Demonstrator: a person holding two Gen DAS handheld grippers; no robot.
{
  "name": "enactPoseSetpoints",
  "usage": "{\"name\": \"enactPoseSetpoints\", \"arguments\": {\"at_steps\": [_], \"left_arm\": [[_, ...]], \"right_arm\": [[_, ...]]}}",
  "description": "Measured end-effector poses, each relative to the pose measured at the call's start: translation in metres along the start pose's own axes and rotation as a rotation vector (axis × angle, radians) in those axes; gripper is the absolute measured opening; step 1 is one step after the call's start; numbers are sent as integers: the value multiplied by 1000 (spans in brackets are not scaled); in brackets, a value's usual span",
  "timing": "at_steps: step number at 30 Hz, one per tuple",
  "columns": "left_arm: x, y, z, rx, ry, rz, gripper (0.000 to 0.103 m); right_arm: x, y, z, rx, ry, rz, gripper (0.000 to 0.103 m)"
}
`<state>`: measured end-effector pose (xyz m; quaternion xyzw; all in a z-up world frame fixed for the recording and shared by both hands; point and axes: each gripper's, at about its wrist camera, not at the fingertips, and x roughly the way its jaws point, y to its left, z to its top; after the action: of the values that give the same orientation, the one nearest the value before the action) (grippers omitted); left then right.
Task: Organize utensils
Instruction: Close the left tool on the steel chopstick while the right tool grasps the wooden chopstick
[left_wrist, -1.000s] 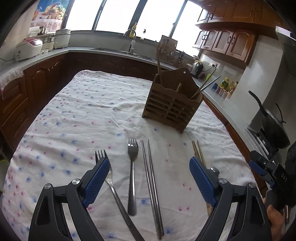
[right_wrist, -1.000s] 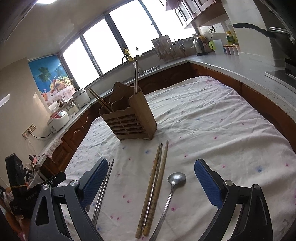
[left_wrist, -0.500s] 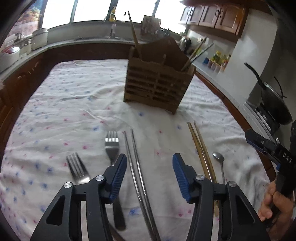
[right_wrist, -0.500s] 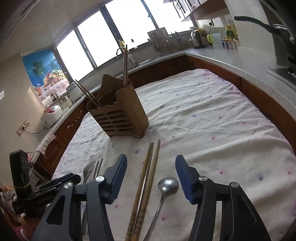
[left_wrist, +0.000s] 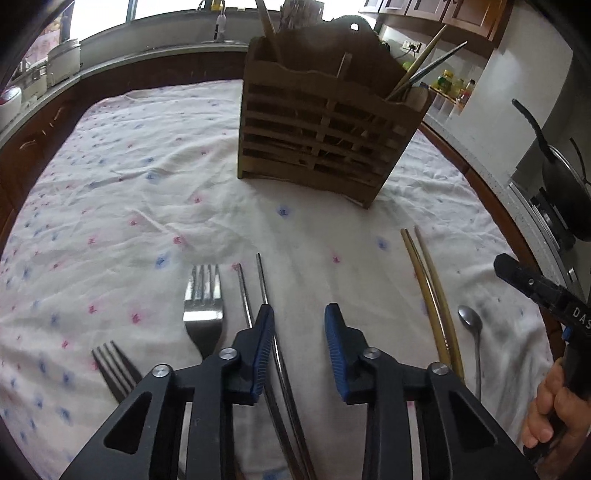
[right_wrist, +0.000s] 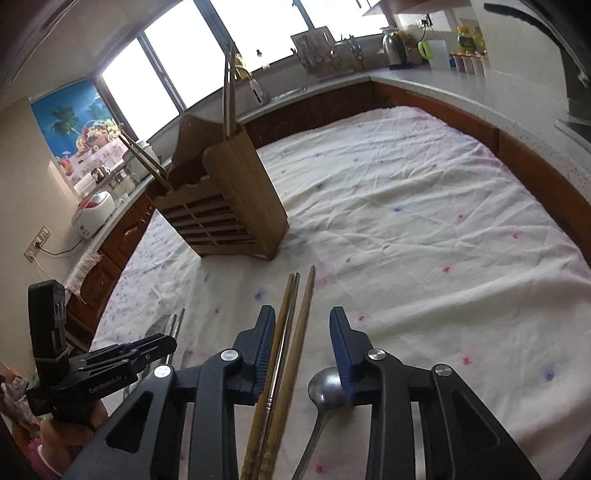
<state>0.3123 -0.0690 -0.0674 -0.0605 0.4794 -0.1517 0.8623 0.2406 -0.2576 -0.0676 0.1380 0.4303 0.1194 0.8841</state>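
Note:
A wooden utensil holder (left_wrist: 325, 129) stands on the cloth-covered table, with chopsticks in it; it also shows in the right wrist view (right_wrist: 225, 206). My left gripper (left_wrist: 299, 317) is open low over the steel chopsticks (left_wrist: 258, 284), which run between its fingers. Two forks (left_wrist: 203, 306) (left_wrist: 114, 365) lie to their left. My right gripper (right_wrist: 303, 321) is open low over the wooden chopsticks (right_wrist: 295, 306), which pass between its fingers. A steel spoon (right_wrist: 325, 387) lies under its right finger. Neither gripper grips anything.
The white dotted tablecloth (right_wrist: 406, 206) covers the table. Kitchen counters ring it, with a rice cooker (right_wrist: 92, 210) at the left and a black pan (left_wrist: 561, 192) on the stove at the right. Each view shows the other gripper at its edge.
Both grippers have narrowed their jaws, dropped lower and moved forward over the chopsticks. The holder looks closer in both views.

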Motion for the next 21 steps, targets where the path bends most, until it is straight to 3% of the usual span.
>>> {"name": "enactPoseSetpoints", "arguments": {"at_steps": [8,13,21], "left_arm": [[15,2,1,9,32,29,25],[19,0,-2,21,51,33,24],[19,-4,-2,17,67,6,23]], "right_arm": [[18,1,1,-19,47,-6,31],[34,3,1,-44,86,-23,25],[54,8,-2,-90,144,-66,21]]}}
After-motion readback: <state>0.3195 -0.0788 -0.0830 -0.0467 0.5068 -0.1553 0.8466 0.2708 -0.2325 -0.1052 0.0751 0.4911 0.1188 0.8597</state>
